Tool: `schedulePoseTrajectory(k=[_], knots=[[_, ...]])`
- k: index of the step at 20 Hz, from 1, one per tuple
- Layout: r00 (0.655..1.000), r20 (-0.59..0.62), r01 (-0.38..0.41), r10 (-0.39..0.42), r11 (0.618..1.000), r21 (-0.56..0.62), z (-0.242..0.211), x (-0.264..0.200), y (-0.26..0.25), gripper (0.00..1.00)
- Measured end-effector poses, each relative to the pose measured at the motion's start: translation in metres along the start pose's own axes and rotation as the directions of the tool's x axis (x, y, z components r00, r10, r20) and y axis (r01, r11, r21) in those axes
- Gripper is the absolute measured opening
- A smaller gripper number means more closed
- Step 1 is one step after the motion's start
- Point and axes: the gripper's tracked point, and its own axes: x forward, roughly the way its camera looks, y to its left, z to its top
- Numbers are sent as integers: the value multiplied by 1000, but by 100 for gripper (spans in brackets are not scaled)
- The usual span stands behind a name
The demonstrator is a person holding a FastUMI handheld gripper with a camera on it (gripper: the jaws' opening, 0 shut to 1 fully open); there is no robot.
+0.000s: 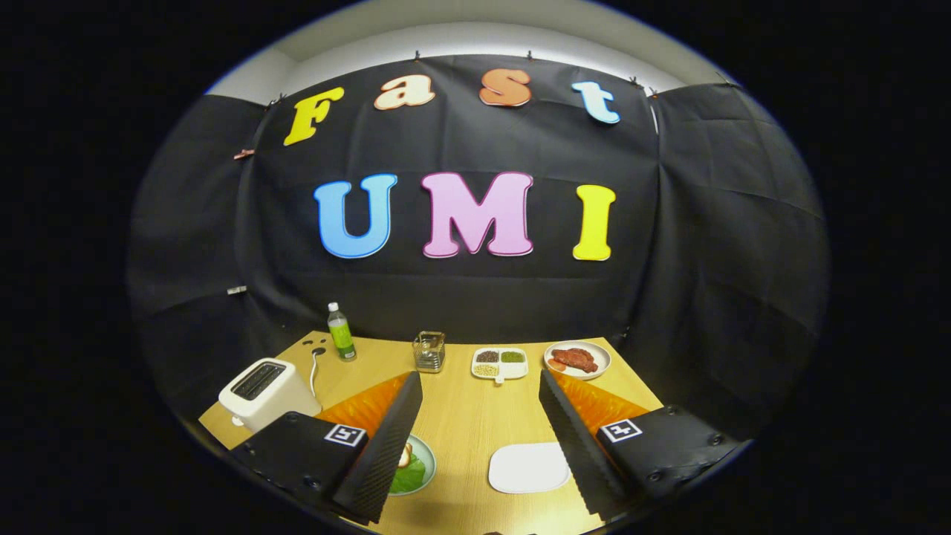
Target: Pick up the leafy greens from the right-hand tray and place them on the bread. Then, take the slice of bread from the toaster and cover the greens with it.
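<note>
My gripper (479,375) is open wide above the wooden table (461,416), with nothing between its black ribbed fingers (386,438). A white toaster (260,390) stands at the table's left corner, beside the left finger; its slot looks dark and I cannot tell whether bread sits in it. A pale green plate (425,469) lies partly hidden behind the left finger, carrying something green (410,475) and a small beige piece (405,455). A flat white tray (527,468) lies just inside the right finger, its visible part bare.
Along the table's far edge stand a green bottle (341,332), a small glass jar (429,351), a white divided dish (499,363) of grains and a plate of reddish meat (576,360). The toaster's cord (314,368) runs toward the back. Black cloth walls close in behind.
</note>
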Motion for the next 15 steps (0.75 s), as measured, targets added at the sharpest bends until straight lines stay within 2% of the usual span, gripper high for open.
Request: schedulePoseTrajectory(k=[6, 15], knots=[[997, 44, 67, -66, 998, -9, 15, -2, -24, 98], [995, 63, 73, -72, 997, -17, 30, 7, -27, 97]])
